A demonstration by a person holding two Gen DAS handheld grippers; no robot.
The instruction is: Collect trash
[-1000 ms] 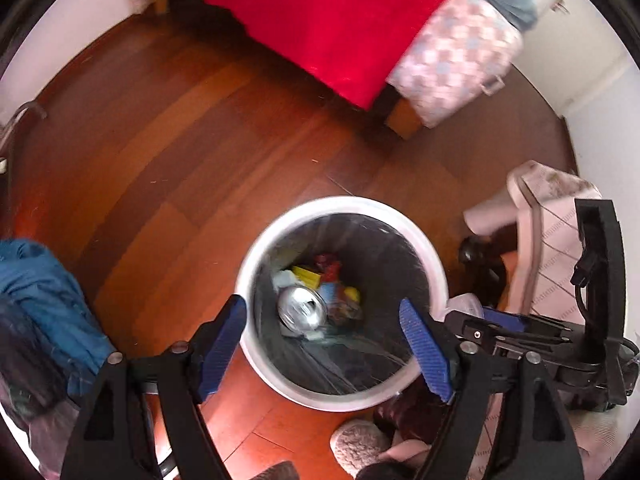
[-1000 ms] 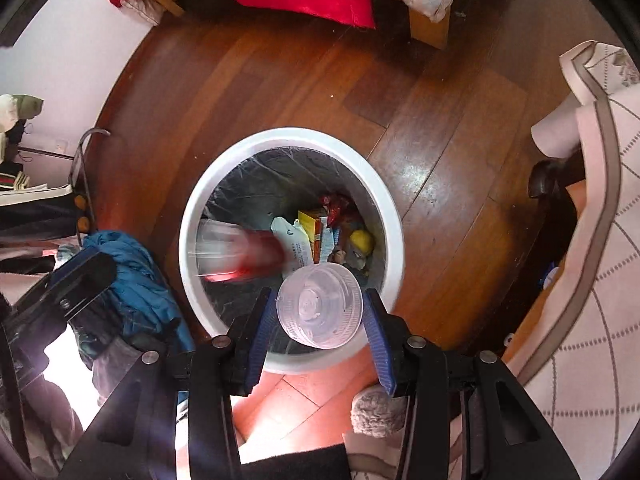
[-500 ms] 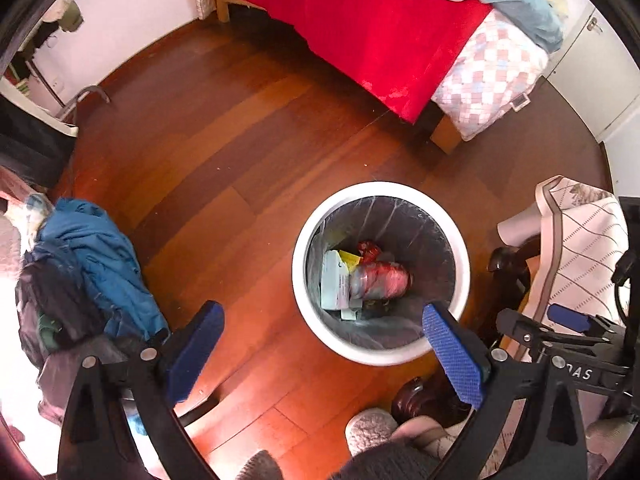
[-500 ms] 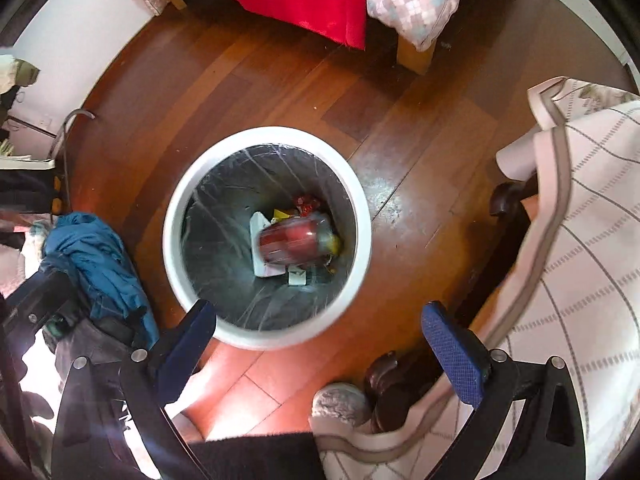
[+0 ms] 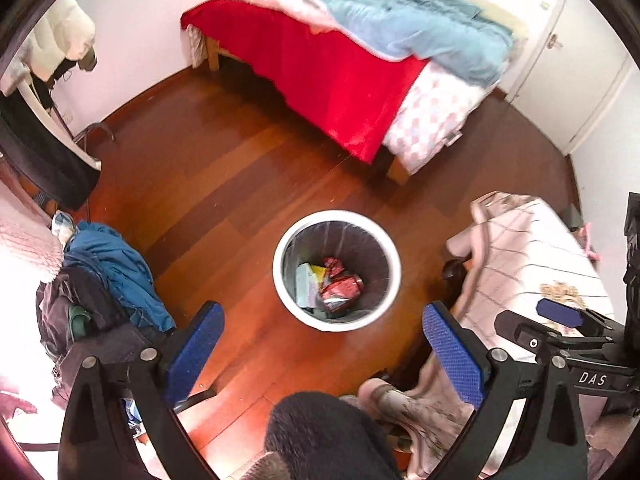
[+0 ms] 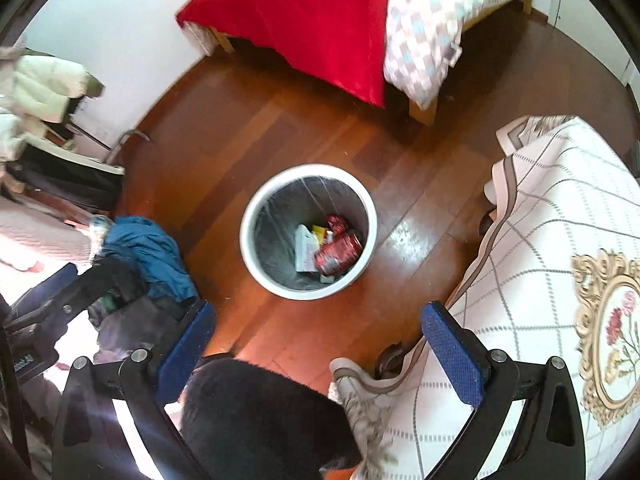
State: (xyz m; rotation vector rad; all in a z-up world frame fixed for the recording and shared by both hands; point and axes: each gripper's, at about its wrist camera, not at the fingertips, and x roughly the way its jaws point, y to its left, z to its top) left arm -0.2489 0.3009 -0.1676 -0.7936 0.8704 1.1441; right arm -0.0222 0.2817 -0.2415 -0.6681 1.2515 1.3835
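Both hand-held grippers, left (image 5: 322, 346) & right (image 6: 318, 342), are hanging wide open w/ nothing held, trash (image 6: 330, 250) is sitting inside the bin (image 6: 246, 236) mid-floor, so the job's looking about done.

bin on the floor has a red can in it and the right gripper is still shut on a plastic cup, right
Not quite. The right gripper is open and holds nothing, as the right wrist view shows. The rest stands: the bin sits on the floor with a red can inside.
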